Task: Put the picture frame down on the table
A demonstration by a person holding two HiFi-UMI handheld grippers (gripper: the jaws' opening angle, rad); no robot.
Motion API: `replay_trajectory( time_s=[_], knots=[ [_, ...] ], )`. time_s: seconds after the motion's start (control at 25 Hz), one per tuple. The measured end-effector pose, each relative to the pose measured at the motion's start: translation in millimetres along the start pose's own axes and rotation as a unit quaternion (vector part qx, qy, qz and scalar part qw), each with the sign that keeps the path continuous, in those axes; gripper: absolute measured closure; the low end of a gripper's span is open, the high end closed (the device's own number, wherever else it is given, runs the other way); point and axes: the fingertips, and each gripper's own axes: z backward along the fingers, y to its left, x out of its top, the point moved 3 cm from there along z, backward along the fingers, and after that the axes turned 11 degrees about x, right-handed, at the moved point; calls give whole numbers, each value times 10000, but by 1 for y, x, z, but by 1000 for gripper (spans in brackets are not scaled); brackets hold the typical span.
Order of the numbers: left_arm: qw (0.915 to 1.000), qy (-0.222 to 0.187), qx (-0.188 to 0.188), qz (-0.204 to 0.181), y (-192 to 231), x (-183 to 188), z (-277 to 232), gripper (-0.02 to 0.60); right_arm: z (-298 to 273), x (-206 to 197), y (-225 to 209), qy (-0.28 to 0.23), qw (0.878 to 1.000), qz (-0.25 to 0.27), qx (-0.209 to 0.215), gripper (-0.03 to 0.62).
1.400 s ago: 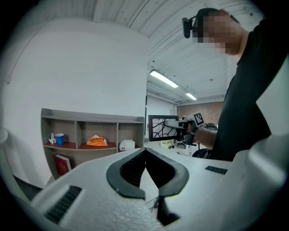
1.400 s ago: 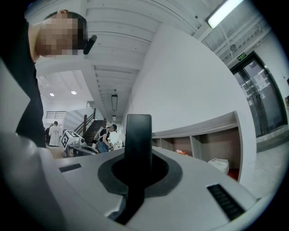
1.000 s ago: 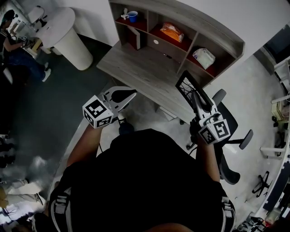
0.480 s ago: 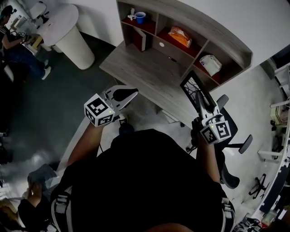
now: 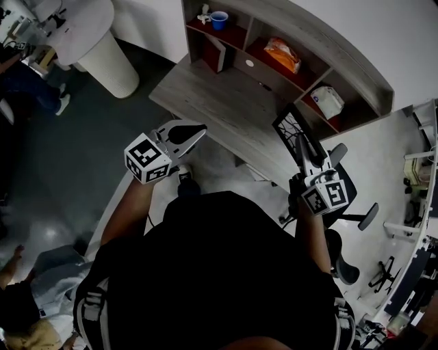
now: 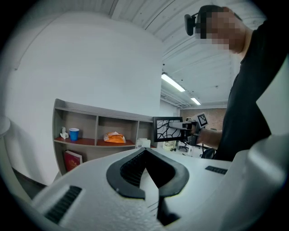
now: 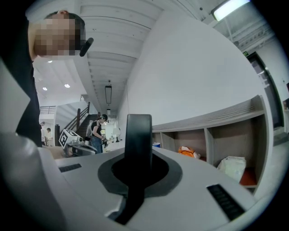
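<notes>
The picture frame [image 5: 286, 128], black with a white branching pattern, is held on edge in the air over the right front corner of the grey wooden table [image 5: 219, 102]. My right gripper [image 5: 302, 152] is shut on its lower edge. In the right gripper view the frame's black edge [image 7: 138, 135] stands upright between the jaws. My left gripper [image 5: 182, 133] hovers off the table's front left edge, shut with nothing in it. The left gripper view shows the frame [image 6: 168, 128] face-on and the right gripper [image 6: 188, 126] beside it.
A shelf unit [image 5: 356, 58] at the table's back holds a blue cup [image 5: 219, 19], a red book [image 5: 211, 53], an orange packet [image 5: 282, 55] and a white bag [image 5: 328, 101]. An office chair [image 5: 357, 198] stands right of me. A white pedestal table [image 5: 96, 41] is far left.
Both grippers keep nearly the same pose and the frame stays in the right one. The view has drifted, so the table sits slightly higher and further right. A person has appeared at lower left.
</notes>
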Motion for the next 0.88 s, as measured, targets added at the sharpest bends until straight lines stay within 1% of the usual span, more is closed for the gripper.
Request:
replay_trajectory(
  time_s=[0.16,0.28,0.44,0.56,0.68,0.76,0.88],
  knots=[
    [9999,31,13,113,34,-6,-2,565,-35,-2,-5,139,9999,9,20,577],
    [9999,118,8,84,59,-7,-3,565,-59,-2,-4,112,9999,50,12,577],
    [10000,29,83,40,88,5,4,565,-90,3,3,115,9997,189,73,577],
    [9999,-55,137,-33,109,14,3,565,-110,6,-2,131,9995,259,90,577],
    [9997,-132,195,-109,130,22,1,565,-128,13,-7,17,9994,327,64,577],
    [9995,-190,226,-137,141,28,3,565,-139,18,-7,-37,9993,367,68,577],
    [9992,-267,229,-176,153,38,12,565,-153,20,-6,33,9987,505,22,577]
  ],
)
